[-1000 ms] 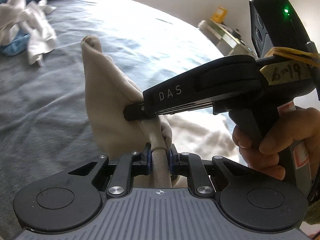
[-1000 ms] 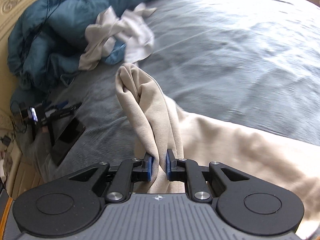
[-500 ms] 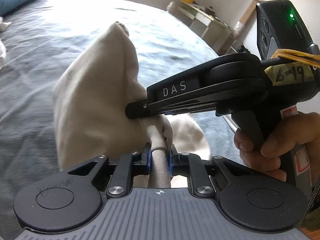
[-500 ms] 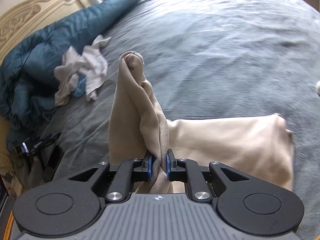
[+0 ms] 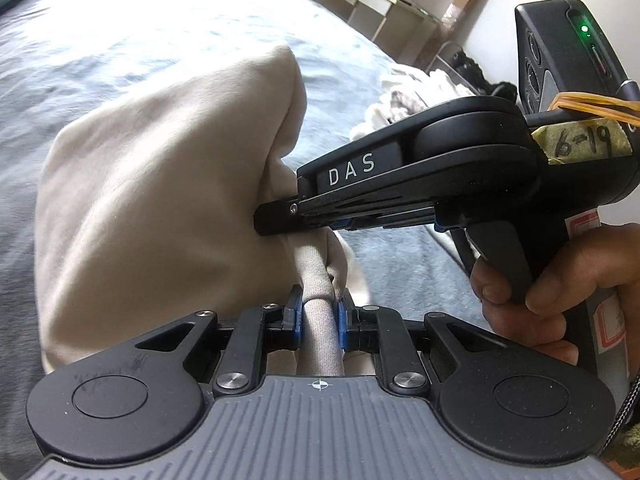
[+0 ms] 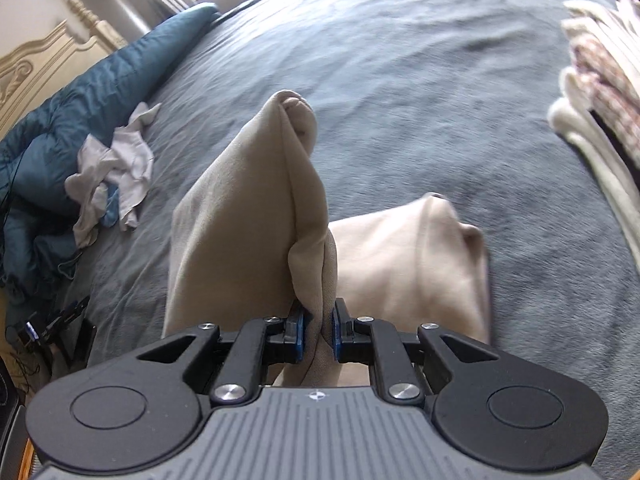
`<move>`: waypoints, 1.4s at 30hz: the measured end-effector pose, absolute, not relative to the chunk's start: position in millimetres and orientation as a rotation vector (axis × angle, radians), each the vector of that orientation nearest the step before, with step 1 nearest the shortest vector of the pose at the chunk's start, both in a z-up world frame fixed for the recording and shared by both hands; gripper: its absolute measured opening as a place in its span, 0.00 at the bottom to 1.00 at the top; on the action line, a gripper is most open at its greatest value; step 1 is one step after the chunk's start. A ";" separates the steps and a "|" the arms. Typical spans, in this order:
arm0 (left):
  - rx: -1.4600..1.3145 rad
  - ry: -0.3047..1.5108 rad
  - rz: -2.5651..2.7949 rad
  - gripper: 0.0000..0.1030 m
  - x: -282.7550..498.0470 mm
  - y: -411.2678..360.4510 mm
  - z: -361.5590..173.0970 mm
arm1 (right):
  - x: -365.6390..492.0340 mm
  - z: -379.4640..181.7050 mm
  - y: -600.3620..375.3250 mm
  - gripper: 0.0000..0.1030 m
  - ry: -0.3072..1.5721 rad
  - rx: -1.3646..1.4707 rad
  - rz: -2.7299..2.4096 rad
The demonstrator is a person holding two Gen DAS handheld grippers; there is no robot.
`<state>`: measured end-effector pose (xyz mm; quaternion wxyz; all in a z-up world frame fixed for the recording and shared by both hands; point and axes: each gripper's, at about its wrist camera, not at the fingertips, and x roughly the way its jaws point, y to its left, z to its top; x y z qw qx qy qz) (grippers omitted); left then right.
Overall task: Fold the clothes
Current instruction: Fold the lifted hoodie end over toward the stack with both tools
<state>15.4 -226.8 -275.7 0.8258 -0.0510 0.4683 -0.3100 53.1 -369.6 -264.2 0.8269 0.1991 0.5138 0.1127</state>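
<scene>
Beige garment, soft knit, lifted over a grey bedspread and sagging between two grips, with one end lying flat on the bedspread to the right in the right wrist view. Light by the look of it, limp, no stiffness at all: billows into a rounded hump in the left wrist view, bunches into a rope wherever pinched. Likely not slippery, since the weave seems to seat well between the pads, though thick bunched layers could creep out under a hard tug. Best held at corners or along a hem, both grips level, so that the fold falls straight; a pinch mid-panel would only gather more wrinkles. Beyond it, a blue duvet heaped toward the headboard, a crumpled white cloth just beside it, and a pile of pale folded laundry at the far right edge, well apart from the garment. Left gripper narrow, clamped on a rolled fold of the garment. Right gripper likewise narrow, clamped on a twisted bunch of the same cloth, and seen from the side in the left wrist view just above the other grip, nose pressed into the fabric. Hand wrapped round the handle of the right gripper.
</scene>
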 end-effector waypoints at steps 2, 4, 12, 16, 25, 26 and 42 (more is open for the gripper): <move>-0.104 1.007 -0.664 0.14 17.8 -236.0 -281.0 | 52.2 -271.9 -381.3 0.14 1.102 0.445 0.226; -0.099 1.020 -0.668 0.14 20.6 -244.1 -286.7 | 53.5 -279.8 -391.3 0.14 1.112 0.459 0.218; -0.069 1.087 -0.673 0.18 24.0 -264.7 -308.6 | 57.0 -313.3 -416.4 0.14 1.169 0.497 0.213; -0.079 1.130 -0.683 0.20 26.0 -251.6 -300.3 | 56.6 -326.9 -424.0 0.14 1.188 0.522 0.241; -0.130 1.074 -0.615 0.24 45.5 -179.6 -260.1 | 57.4 -334.5 -428.6 0.14 1.198 0.446 0.327; -0.098 1.080 -0.603 0.24 46.9 -178.0 -265.9 | 57.5 -336.4 -428.7 0.14 1.198 0.441 0.331; 0.050 1.087 -0.569 0.25 60.8 -195.0 -308.9 | 2.7 -257.7 -428.8 0.27 0.990 0.260 0.503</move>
